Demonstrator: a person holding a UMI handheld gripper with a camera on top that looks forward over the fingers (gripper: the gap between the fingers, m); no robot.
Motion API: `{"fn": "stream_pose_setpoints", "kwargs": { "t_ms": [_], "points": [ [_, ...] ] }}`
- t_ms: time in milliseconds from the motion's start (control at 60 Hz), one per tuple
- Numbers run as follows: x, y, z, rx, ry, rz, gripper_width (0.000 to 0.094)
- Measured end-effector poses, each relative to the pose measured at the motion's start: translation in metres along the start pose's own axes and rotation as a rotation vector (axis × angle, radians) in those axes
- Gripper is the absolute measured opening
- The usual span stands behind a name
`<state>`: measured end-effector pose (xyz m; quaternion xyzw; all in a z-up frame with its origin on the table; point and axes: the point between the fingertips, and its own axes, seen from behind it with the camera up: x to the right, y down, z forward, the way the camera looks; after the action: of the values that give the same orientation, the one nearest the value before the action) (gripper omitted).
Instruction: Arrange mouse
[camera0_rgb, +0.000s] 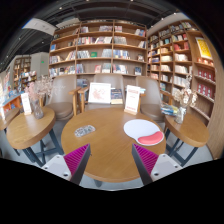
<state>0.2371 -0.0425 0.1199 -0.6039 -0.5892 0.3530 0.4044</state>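
A red mouse (152, 137) lies on the near right edge of a round white mouse pad (137, 126), on the right part of a round wooden table (105, 140). My gripper (112, 166) is over the table's near edge, short of the mouse and to its left. Its fingers are wide apart, with the magenta pads (77, 158) showing at either side and only bare tabletop between them. The mouse sits just beyond the right finger (147, 158).
A small grey object (85, 130) lies on the table's left part. An upright book (100, 93) and a standing card (132, 99) are at the far edge. Chairs, two more tables (28, 128) and bookshelves (100, 50) surround the table.
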Motion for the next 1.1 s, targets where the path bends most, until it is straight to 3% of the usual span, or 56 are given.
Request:
{"fn": "stream_pose_setpoints", "kwargs": {
  "t_ms": [250,433,850,1100],
  "points": [
    [-0.112,0.022,0.045,-0.046,-0.124,-0.02,0.0853],
    [-0.159,0.03,0.096,-0.069,-0.133,-0.04,0.0853],
    [-0.168,0.037,0.215,-0.187,-0.06,0.018,0.0853],
    [-0.169,0.016,0.262,-0.21,-0.05,0.034,0.0848]
  ]
}}
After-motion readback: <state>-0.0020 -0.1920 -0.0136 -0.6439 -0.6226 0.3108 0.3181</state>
